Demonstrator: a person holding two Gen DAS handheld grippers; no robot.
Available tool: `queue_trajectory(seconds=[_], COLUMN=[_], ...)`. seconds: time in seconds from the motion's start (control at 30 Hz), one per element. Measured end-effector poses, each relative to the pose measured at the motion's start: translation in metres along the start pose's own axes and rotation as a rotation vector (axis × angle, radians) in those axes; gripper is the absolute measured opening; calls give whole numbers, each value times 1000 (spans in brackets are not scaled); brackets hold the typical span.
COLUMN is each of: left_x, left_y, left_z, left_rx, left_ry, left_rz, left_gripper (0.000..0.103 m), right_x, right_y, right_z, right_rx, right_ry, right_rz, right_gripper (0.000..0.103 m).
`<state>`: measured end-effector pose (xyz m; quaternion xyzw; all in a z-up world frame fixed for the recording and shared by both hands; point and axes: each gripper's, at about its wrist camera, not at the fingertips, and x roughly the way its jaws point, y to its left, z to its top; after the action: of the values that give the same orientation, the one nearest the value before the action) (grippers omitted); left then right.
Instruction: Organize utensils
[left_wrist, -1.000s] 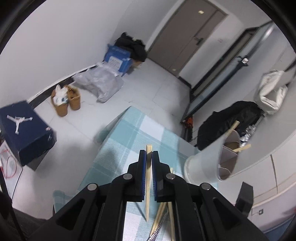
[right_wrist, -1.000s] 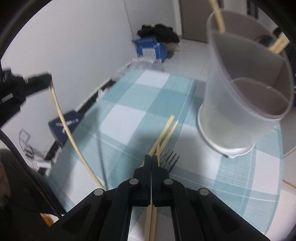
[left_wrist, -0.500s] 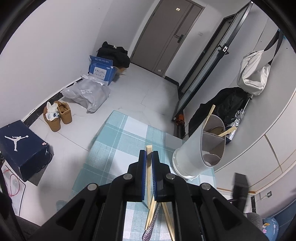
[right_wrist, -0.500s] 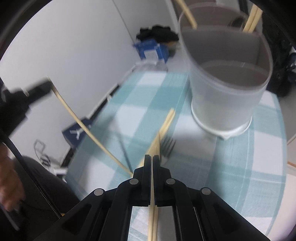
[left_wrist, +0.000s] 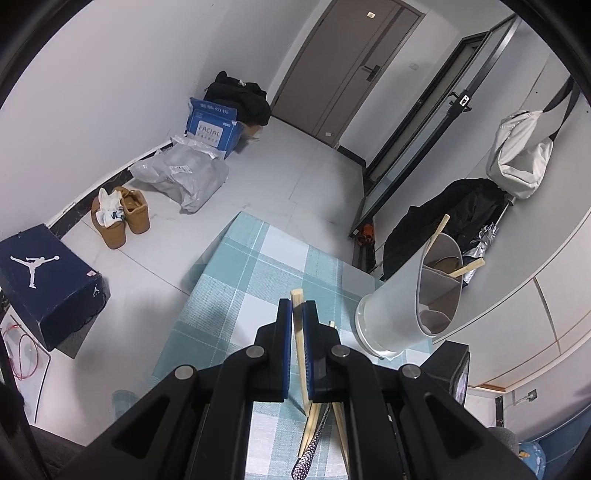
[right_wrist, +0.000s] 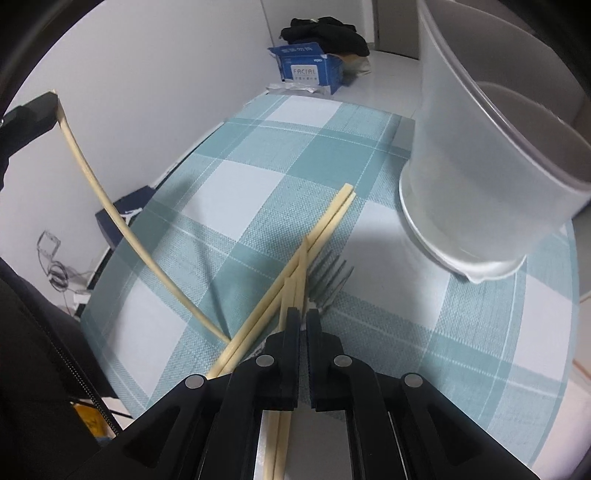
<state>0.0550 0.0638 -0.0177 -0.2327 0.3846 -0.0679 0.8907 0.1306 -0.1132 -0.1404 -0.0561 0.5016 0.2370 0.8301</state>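
Floor box (left_wrist: 214, 127) lettered "FACIAL"; left tool (left_wrist: 297, 314) clamping a chopstick (left_wrist: 300, 343), right tool (right_wrist: 303, 317) near-closed, empty.

A pale wooden chopstick (left_wrist: 300, 343) stood slanted, its blunt end up and its tip down on the checked teal tablecloth (right_wrist: 258, 155). More chopsticks (right_wrist: 317, 229) lay loose on the cloth near its near edge, a pair side by side running diagonally and others crossing them. A metal fork (right_wrist: 330, 275) lay beside them, tines toward the far edge. A translucent white utensil holder (right_wrist: 476, 158) with inner dividers stood at the cloth's right side, chopsticks (left_wrist: 466, 266) leaning inside it.
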Motion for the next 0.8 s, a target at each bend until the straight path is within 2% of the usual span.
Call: queue_trajectory(seconds=[0.17, 0.23, 0.37, 0.47, 0.53, 0.8], left_x=[1, 2, 3, 3, 3, 2], left_y=[1, 0, 0, 3, 4, 6], left_z=[0, 0, 1, 1, 1, 2], left_rx=[-3, -4, -8, -13, -16, -27], left_ry=[4, 6, 7, 8, 9, 14], left_rz=[1, 3, 6, 8, 9, 8], left_gripper=[2, 2, 2, 2, 2, 2], right_x=[9, 13, 10, 12, 12, -5], right_y=[9, 8, 3, 3, 4, -12], right_z=[7, 7, 4, 6, 6, -23], right_rx=[-55, -66, -61, -61, -65, -128], right_ry=[28, 61, 49, 49, 51, 131], right_rz=[-34, -10, -17, -19, -19, -19], right_gripper=[5, 8, 10, 4, 4, 4])
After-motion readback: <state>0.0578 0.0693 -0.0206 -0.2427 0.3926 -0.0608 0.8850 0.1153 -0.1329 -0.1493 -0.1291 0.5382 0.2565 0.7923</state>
